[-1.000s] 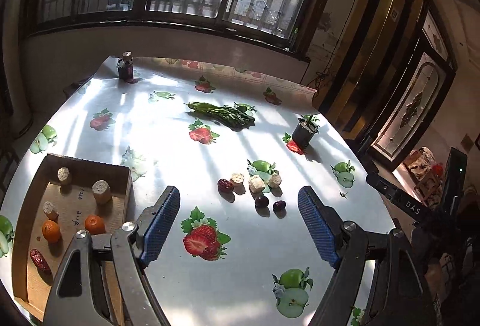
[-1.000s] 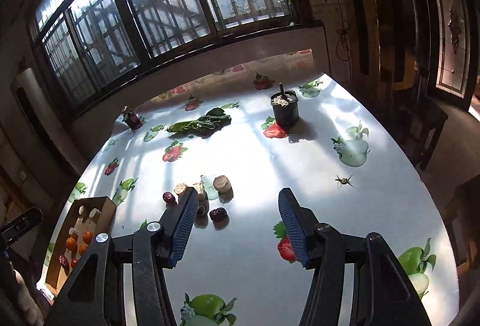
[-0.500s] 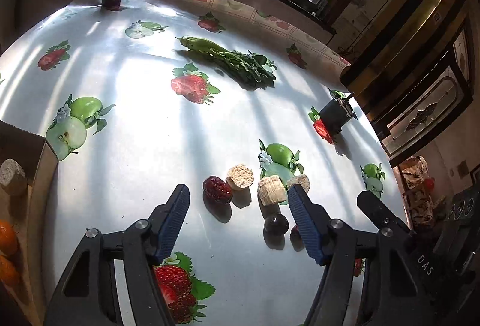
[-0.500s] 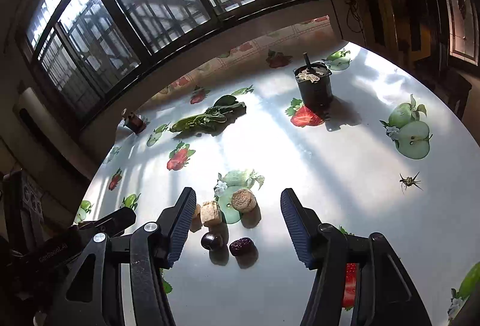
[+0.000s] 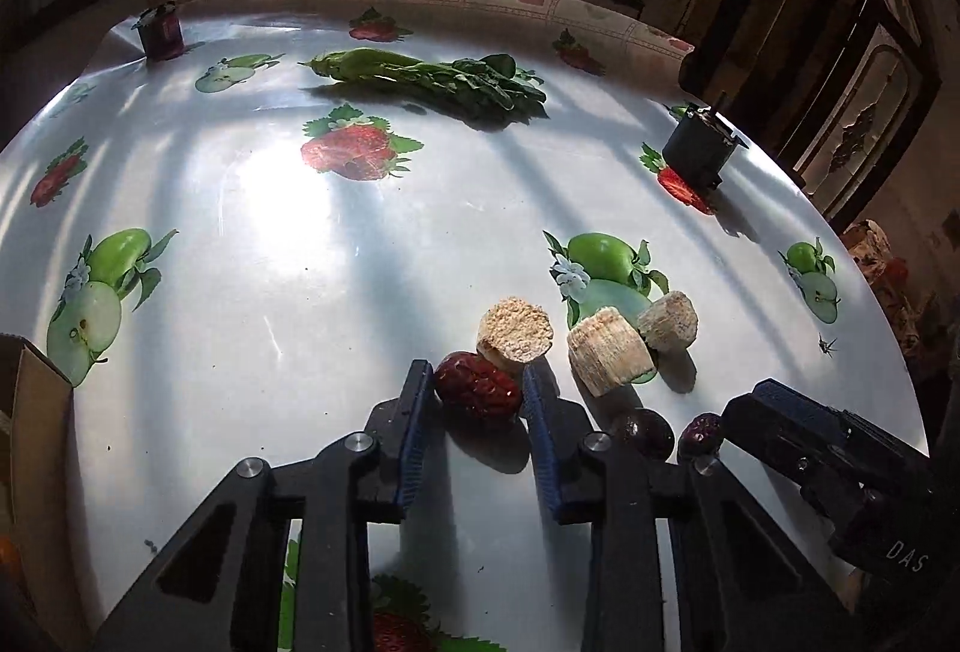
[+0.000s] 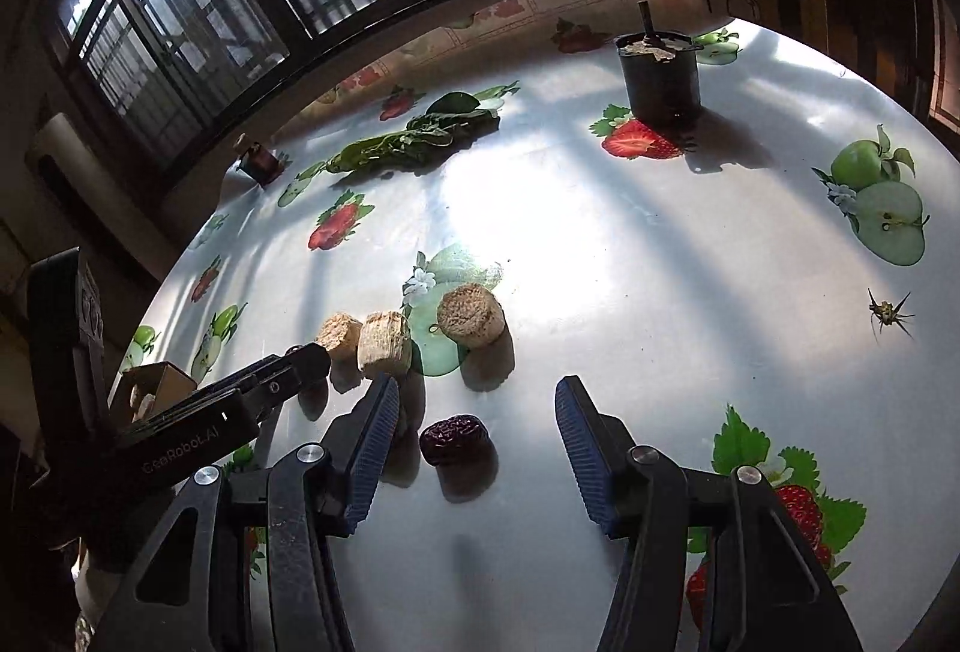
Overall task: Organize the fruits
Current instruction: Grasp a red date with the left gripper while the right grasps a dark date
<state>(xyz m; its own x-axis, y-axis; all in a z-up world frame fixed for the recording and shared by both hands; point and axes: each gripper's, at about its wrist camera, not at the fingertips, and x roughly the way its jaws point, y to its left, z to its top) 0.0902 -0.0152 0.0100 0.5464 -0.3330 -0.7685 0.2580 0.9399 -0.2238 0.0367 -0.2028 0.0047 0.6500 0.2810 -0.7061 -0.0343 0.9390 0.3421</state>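
Left wrist view: your left gripper [image 5: 477, 388], spread wide a second ago, now pinches the red date [image 5: 477, 392]; carry it boxward. Right gripper [image 6: 477, 427] stays spread.

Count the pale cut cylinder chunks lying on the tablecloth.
3, in a row just beyond the dates: one touching the red date in the left tool, a middle one, a right one. The box, mostly out of view, may hide more.
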